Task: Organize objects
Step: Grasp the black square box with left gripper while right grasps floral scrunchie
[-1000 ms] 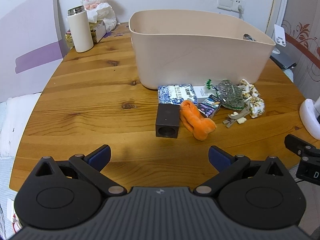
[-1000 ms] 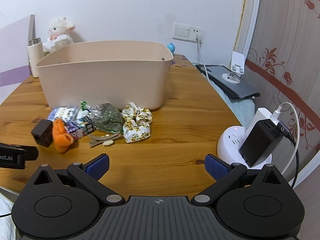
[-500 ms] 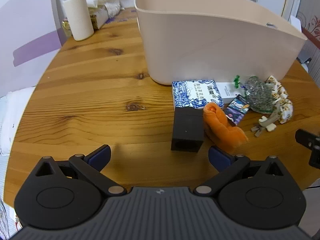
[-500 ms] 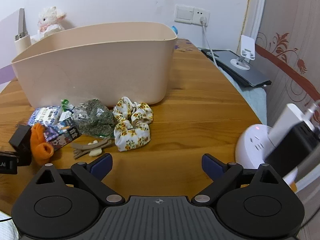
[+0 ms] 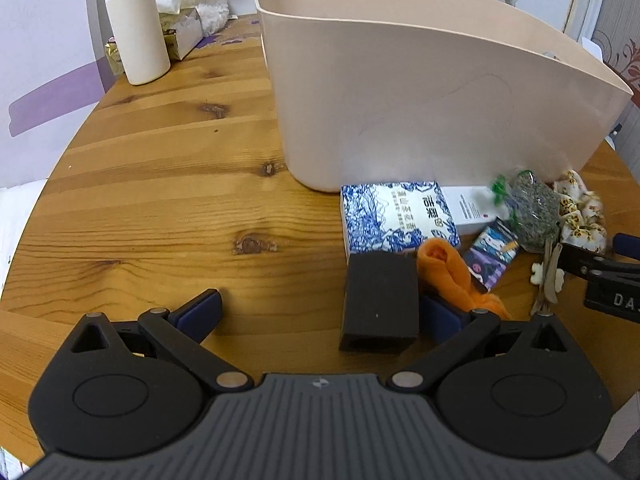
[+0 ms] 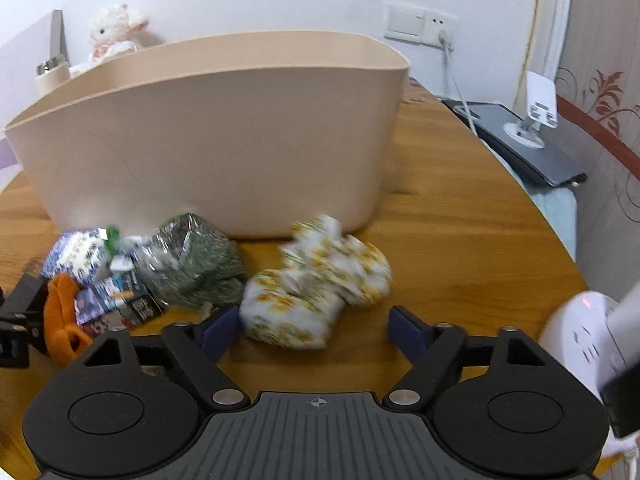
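A beige tub (image 5: 420,92) stands on the wooden table (image 5: 168,184); it also shows in the right wrist view (image 6: 216,140). Small things lie in front of it: a black block (image 5: 378,304), an orange cloth (image 5: 452,276), a blue-white box (image 5: 394,214), a small printed packet (image 5: 490,256), a green bag (image 6: 192,264) and a floral scrunchie (image 6: 316,284). My left gripper (image 5: 320,308) is open, with the black block between its fingers, close to the right one. My right gripper (image 6: 314,330) is open, with the scrunchie's near part between its fingers.
A white flask (image 5: 138,32), a tissue pack and a plush lamb (image 6: 114,30) stand at the table's far left. A white power hub (image 6: 580,332) with a plugged charger sits at the right edge. A laptop (image 6: 528,148) lies beyond it.
Both grippers have moved forward and down toward the pile. The black block now lies between the left fingers, and the scrunchie between the right fingers.
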`<state>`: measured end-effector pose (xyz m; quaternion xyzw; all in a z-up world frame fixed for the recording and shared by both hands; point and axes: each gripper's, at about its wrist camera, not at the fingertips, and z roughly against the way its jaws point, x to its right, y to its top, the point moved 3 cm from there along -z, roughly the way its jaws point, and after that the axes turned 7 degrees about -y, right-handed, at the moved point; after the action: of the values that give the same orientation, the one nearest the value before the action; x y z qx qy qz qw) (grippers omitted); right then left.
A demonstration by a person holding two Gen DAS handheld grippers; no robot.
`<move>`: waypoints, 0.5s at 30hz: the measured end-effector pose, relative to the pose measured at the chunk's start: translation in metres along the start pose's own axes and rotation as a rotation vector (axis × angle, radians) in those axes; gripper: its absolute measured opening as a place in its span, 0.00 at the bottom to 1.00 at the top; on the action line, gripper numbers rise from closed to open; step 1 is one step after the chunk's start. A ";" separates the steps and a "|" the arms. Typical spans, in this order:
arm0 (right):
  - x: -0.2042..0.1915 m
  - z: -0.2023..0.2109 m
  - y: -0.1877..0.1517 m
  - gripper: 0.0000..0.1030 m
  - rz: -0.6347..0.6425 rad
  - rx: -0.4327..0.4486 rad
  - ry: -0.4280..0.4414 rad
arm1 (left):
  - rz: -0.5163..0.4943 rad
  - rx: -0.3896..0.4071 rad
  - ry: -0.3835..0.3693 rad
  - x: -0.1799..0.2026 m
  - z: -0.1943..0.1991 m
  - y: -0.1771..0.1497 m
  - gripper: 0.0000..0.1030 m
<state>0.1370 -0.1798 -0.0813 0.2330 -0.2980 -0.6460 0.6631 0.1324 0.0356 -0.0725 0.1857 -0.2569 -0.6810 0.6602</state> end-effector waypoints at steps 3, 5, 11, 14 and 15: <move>-0.001 0.000 0.003 0.49 -0.005 0.014 0.008 | -0.014 0.025 -0.011 0.003 0.003 0.001 0.83; -0.001 0.002 0.003 0.35 -0.005 0.019 0.010 | -0.027 0.032 -0.025 0.007 0.006 0.003 0.71; 0.002 0.012 -0.001 0.12 -0.010 0.023 -0.027 | -0.053 0.040 -0.067 0.010 0.009 0.006 0.33; 0.007 0.024 0.000 0.12 -0.028 0.045 -0.045 | -0.027 0.032 -0.100 0.005 0.013 0.004 0.33; 0.009 0.028 0.001 0.12 -0.031 0.055 -0.051 | -0.015 0.032 -0.115 0.003 0.015 0.003 0.33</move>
<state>0.1179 -0.1860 -0.0594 0.2391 -0.3288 -0.6534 0.6386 0.1257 0.0337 -0.0583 0.1587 -0.3041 -0.6911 0.6362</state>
